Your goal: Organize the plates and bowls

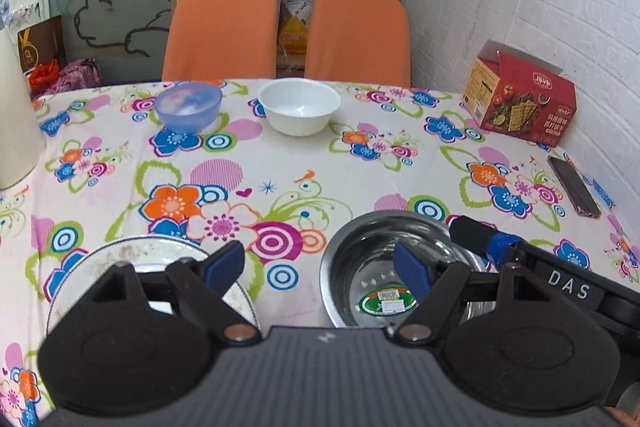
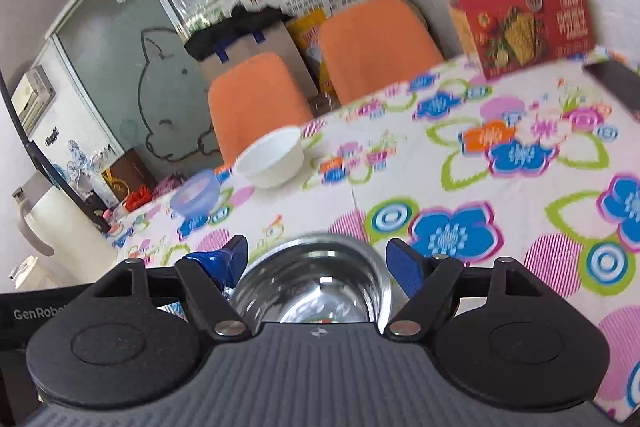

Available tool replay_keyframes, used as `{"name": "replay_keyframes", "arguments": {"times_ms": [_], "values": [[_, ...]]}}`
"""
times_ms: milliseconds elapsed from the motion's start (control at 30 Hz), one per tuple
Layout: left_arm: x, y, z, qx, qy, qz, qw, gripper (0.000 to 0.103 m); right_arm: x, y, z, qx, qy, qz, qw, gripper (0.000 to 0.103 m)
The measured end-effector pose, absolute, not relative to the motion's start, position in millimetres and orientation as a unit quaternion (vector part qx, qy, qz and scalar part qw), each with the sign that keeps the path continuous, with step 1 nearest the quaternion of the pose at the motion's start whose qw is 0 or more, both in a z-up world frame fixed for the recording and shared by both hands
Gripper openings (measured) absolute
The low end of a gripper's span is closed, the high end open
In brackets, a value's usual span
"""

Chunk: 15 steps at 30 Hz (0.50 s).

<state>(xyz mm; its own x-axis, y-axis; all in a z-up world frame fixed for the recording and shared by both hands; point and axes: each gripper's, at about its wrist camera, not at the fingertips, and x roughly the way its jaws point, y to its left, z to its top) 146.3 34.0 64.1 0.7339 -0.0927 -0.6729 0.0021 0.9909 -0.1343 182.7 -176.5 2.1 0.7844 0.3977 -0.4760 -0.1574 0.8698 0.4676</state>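
Both grippers hang by the metal bowl [image 1: 384, 267], wide open and holding nothing: left gripper [image 1: 318, 265], right gripper [image 2: 316, 259]. I think the bowl gets picked up next; fingers must close on its rim. The plate [image 1: 160, 255] sits just beside it.

1. The right gripper [image 2: 318, 263] hangs over a shiny round steel bowl [image 2: 316, 287], its blue-padded fingers [image 2: 404, 269] spread wide on either side of the rim.
2. Farther off on the flowered tablecloth [image 2: 500, 195] stand a white round bowl [image 2: 272, 157] and a translucent blue plastic bowl [image 2: 196, 195], near each other.
3. A red cardboard cracker box [image 2: 524, 19] stands at the far right edge, blurred.
4. Two orange chair backs [image 2: 256, 99] rise behind the table.
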Motion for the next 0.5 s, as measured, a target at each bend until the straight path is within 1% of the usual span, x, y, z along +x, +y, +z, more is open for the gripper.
{"name": "replay_keyframes", "arguments": {"times_ms": [67,200,300,433,500], "values": [[146.0,35.4,66.6,-0.069,0.364,-0.033,0.928,0.076,183.1,-176.2,1.7,0.217,0.295,0.16,0.917,0.063],[134.8,38.6,66.0,-0.065,0.344,-0.028,0.936,0.076,173.4,-169.5,2.6,0.191,0.281,0.162,0.926,0.063],[140.9,39.5,60.4,-0.064,0.37,-0.02,0.927,0.076,182.1,-166.5,-3.0,0.196,0.311,0.161,0.916,0.063],[133.8,47.0,61.5,-0.082,0.356,-0.022,0.931,0.076,170.4,-169.7,-2.6,0.197,0.291,0.165,0.922,0.063],[137.2,46.2,58.5,-0.077,0.365,-0.013,0.928,0.076,173.7,-170.0,-6.7,0.194,0.303,0.159,0.919,0.064]]}}
